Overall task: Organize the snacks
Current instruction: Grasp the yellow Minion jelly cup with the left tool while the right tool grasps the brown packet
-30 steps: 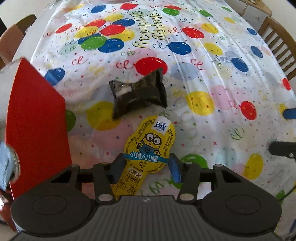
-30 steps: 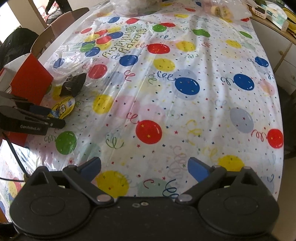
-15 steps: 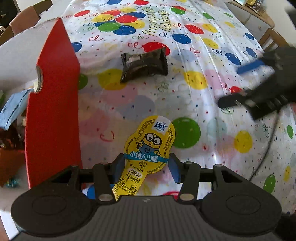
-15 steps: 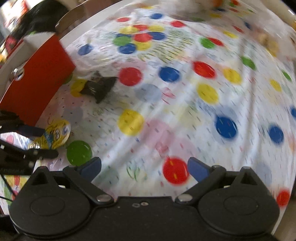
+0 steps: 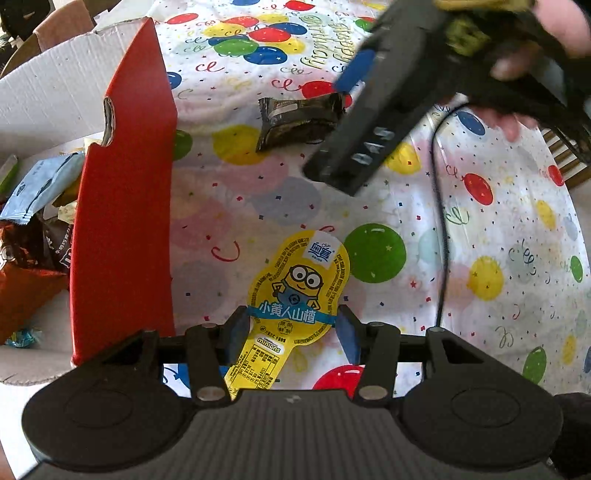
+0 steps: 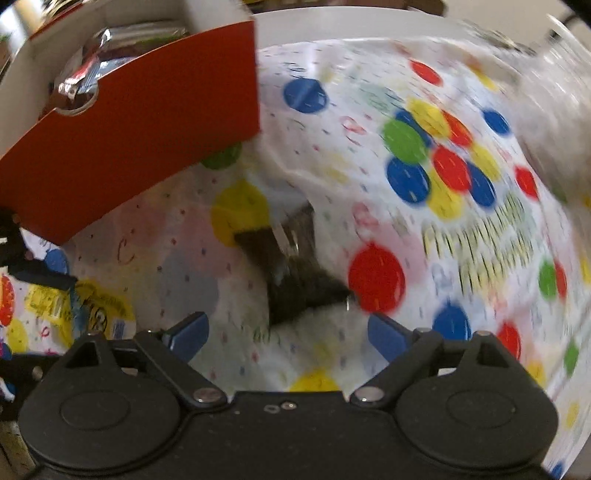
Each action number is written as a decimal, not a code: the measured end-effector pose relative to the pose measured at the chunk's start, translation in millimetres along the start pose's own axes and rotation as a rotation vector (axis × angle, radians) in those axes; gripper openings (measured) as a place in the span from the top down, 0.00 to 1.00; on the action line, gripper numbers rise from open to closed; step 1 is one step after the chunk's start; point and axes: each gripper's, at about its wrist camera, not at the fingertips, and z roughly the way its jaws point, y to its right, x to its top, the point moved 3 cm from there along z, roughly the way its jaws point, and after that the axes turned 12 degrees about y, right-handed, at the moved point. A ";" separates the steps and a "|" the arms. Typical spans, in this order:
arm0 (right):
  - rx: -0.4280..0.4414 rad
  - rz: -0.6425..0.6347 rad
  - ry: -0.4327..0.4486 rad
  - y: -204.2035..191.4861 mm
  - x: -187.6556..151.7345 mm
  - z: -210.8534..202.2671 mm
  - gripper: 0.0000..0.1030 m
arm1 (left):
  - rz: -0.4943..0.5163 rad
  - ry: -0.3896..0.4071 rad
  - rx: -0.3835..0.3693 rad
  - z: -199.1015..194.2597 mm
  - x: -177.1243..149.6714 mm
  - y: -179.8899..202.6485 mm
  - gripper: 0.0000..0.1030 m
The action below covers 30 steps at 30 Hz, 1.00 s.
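Item 1. Left gripper [image 5: 291, 328]: blue-padded fingers [image 5: 236, 328] at a middling gap, pressed on either side of the flat yellow cartoon-printed snack sachet [image 5: 299, 288]. The sachet is carried clear of the worktop, just beside the red outer wall of the box. Step in hand, as judged: delivery of this sachet to the box.

Item 2. White worktop cover with coloured balloon print [image 5: 480, 258]: bare under and right of the sachet.

Item 3. Red-and-white cardboard box [image 5: 125, 177]: stands at the left, open at the top, already holding a pale blue packet [image 5: 40, 188] and dark brown wrappers. The next move calls for lifting the sachet over the red wall before the fingers let go.

Item 4. Right gripper [image 6: 288, 332]: fingers wide and closing, nothing between them yet. It points down at the black crinkled foil snack packet [image 6: 295, 266], which lies on the worktop further out, well apart from the box. View blurred. Judged step: approach to pick up; it needs the fingers lowered astride the packet's narrow middle.

Item 5. Person's hand [image 5: 554, 33]: at the far top right, gripping the right tool's handle.
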 end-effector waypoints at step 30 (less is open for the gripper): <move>0.032 0.162 0.035 -7.1 -8.9 -16.8 0.66 | -0.065 0.018 -0.017 -3.0 -13.3 -13.0 0.51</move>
